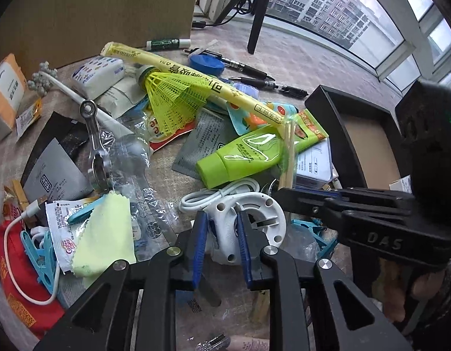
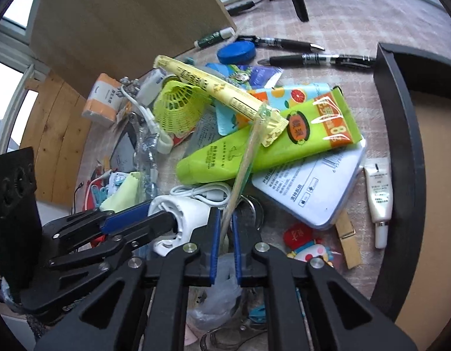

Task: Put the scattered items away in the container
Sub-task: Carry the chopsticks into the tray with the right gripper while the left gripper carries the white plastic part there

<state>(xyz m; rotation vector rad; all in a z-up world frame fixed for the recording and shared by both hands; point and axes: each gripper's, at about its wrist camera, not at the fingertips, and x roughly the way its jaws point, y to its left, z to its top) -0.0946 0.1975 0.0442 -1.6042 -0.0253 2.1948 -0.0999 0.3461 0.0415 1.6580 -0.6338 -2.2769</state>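
While the left gripper (image 1: 222,238) pinches the white holder (image 1: 248,219) and the right gripper (image 2: 225,231) clamps the chopsticks (image 2: 243,169), lift both straight up clear of the pile

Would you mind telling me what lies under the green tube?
Under the green tube, a white-labelled flat tin sticks out beneath its crimped end, and grey and orange-print sachets show beyond it. Whatever sits beneath the tube's middle is covered.

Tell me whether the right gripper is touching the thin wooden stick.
Touching. The right wrist view shows the right gripper with its blue pads closed on the lower end of the thin wooden stick.
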